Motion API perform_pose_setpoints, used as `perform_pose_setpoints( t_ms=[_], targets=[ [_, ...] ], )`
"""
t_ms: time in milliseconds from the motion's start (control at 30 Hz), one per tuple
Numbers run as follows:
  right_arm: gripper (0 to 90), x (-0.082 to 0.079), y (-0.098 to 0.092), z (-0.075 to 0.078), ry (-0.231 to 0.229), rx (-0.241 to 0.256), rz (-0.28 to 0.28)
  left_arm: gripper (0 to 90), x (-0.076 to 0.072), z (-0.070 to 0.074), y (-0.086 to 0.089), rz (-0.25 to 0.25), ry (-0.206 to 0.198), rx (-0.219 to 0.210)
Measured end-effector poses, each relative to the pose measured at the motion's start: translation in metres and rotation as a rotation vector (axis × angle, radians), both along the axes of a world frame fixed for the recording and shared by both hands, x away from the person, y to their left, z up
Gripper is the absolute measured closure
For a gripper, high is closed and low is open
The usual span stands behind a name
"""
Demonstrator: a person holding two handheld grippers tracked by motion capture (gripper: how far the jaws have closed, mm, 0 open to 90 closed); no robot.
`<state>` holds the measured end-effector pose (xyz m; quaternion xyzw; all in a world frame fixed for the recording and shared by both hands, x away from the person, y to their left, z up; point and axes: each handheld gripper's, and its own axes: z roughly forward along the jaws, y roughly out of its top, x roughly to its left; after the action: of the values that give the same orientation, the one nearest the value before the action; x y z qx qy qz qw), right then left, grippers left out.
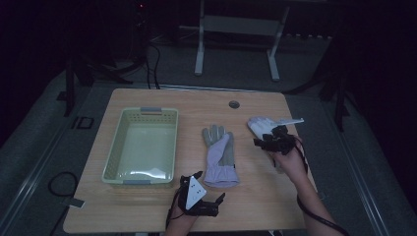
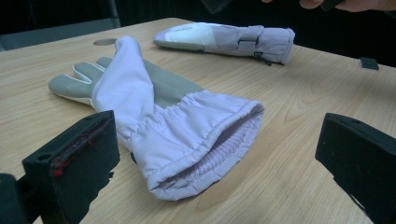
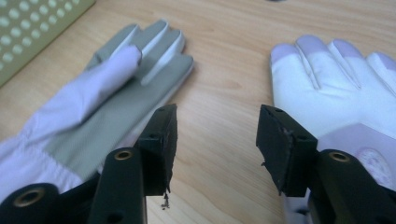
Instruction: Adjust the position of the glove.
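Observation:
A lavender glove with a grey palm (image 1: pixel 221 157) lies flat in the middle of the wooden table (image 1: pixel 147 206), cuff toward me. My left gripper (image 1: pixel 209 187) is open just short of that cuff; in the left gripper view the cuff (image 2: pixel 205 144) lies between the wide-apart jaws of my left gripper (image 2: pixel 215 140), untouched. A second, paler glove (image 1: pixel 260 124) lies to the right. My right gripper (image 1: pixel 269 136) hovers over its wrist end, open. In the right gripper view bare wood shows between the jaws of my right gripper (image 3: pixel 217 130), with the grey-palmed glove (image 3: pixel 107 93) left and the pale glove (image 3: pixel 327 88) right.
A pale green plastic basket (image 1: pixel 147 110) stands empty on the left half of the table. A round cable hole (image 1: pixel 234 104) sits near the far edge. A small dark item (image 2: pixel 369 63) lies on the table beyond the gloves. A metal frame (image 1: pixel 241 24) stands behind the table.

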<state>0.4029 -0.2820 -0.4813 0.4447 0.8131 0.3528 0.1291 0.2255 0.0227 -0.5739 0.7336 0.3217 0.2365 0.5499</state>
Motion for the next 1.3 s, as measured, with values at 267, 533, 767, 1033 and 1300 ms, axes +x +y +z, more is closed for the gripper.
perform_pose_setpoints(
  t_ms=[267,533,767,1033,1300],
  targets=[
    [44.8,0.012,-0.033,-0.001,0.012,-0.044,-0.006,0.0,0.001,0.000,0.001,-0.001,0.007,-0.007],
    [43.7,0.030,-0.066,-0.004,0.026,-0.069,-0.039,0.0,0.001,0.000,0.001,-0.003,0.005,-0.005],
    [40.2,0.045,-0.077,-0.016,0.056,-0.077,-0.042,0.0,0.000,0.000,0.000,0.000,0.002,0.001],
    [43.8,0.060,-0.080,-0.040,0.075,-0.096,-0.026,0.0,0.000,0.000,0.000,0.002,0.001,0.004],
    [62.4,0.063,-0.081,-0.049,0.115,-0.061,0.024,0.0,0.000,0.000,0.000,0.000,-0.001,0.005]
  ],
)
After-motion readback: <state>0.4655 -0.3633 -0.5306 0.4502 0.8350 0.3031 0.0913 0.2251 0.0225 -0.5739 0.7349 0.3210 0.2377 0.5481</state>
